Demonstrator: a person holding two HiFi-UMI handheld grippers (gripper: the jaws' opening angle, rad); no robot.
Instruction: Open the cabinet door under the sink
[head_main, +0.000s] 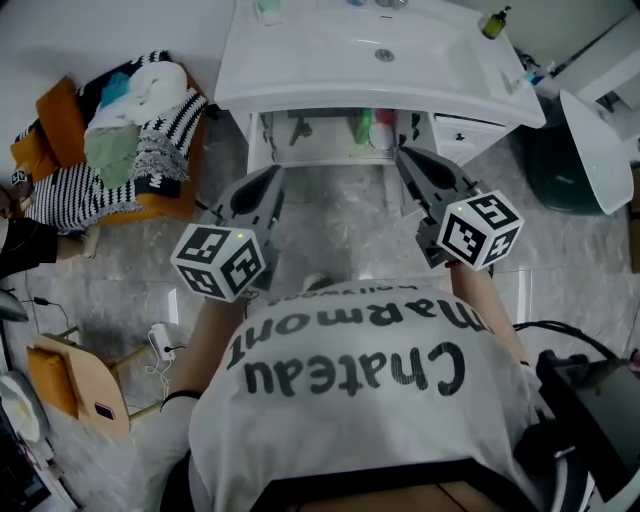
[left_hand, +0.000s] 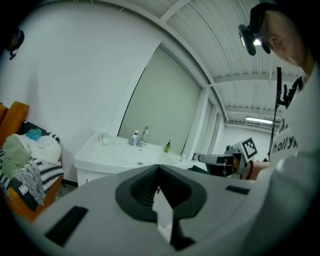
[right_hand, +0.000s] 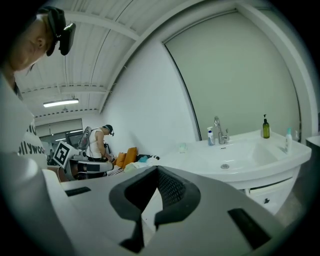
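The white sink (head_main: 300, 60) sits on its vanity at the top of the head view. The cabinet (head_main: 330, 150) below it stands open, with a green bottle (head_main: 363, 127) and a red item (head_main: 386, 120) showing inside. I cannot make out a door leaf. My left gripper (head_main: 270, 180) hangs in front of the cabinet's left side, jaws together and empty. My right gripper (head_main: 405, 157) is in front of the right side, also shut on nothing. Both are apart from the cabinet. The sink (left_hand: 125, 157) (right_hand: 235, 160) lies ahead in both gripper views.
A pile of clothes on an orange seat (head_main: 120, 140) is at the left. A drawer front (head_main: 465, 135), a dark bin (head_main: 560, 170) and a white fixture (head_main: 600, 150) are at the right. A wooden stool (head_main: 70, 385) stands near left. Another person (right_hand: 97, 145) stands far off.
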